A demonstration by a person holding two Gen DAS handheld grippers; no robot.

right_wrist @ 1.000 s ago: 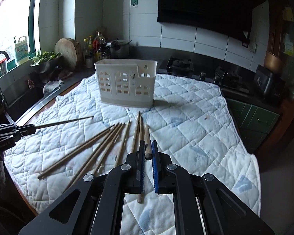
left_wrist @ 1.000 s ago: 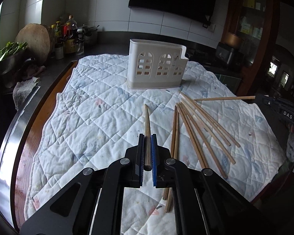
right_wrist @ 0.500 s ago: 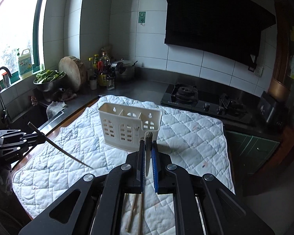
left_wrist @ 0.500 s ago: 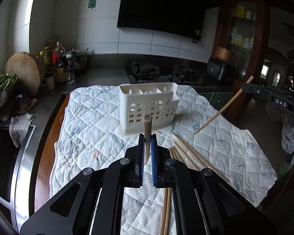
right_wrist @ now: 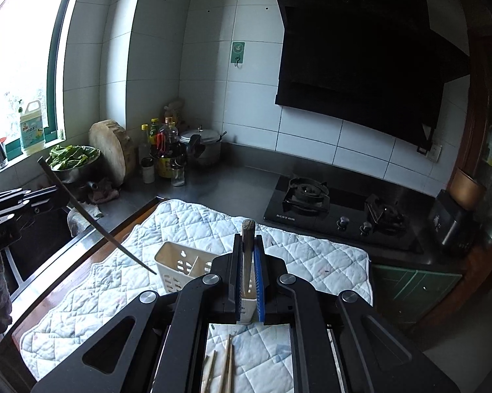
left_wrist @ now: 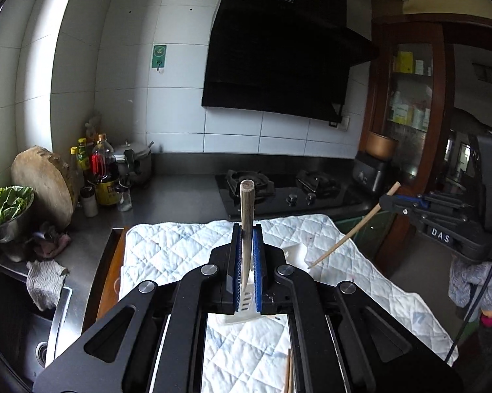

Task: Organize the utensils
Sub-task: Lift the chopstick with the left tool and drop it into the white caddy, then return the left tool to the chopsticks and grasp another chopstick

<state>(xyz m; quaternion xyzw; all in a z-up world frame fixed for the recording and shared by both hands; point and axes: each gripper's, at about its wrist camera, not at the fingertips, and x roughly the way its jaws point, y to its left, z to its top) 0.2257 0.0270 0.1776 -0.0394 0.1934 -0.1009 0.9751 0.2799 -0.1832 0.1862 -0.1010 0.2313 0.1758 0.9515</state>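
Observation:
My left gripper [left_wrist: 246, 239] is shut on a wooden chopstick [left_wrist: 246, 206] that stands upright between the blue pads. My right gripper [right_wrist: 248, 245] is shut on another chopstick [right_wrist: 247, 232], also upright. Both are held high above the white utensil caddy [right_wrist: 177, 265], which sits on the quilted cloth and shows only in part behind the left fingers [left_wrist: 244, 308]. The right gripper with its slanted chopstick [left_wrist: 350, 231] shows at the right of the left wrist view. The left one's chopstick [right_wrist: 98, 226] shows at the left of the right wrist view. Loose chopsticks [right_wrist: 224, 370] lie on the cloth below.
A white quilted cloth [right_wrist: 311, 262] covers the counter. A gas hob [right_wrist: 337, 219] is behind it. Bottles [right_wrist: 167, 154], a pot, a round wooden board [right_wrist: 111, 147] and a bowl of greens stand at the back left. A sink [right_wrist: 23, 255] is at the left.
Both grippers have risen and tilted up, each lifting its chopstick from flat on the cloth to upright above the caddy. The caddy now lies low, mostly behind the fingers.

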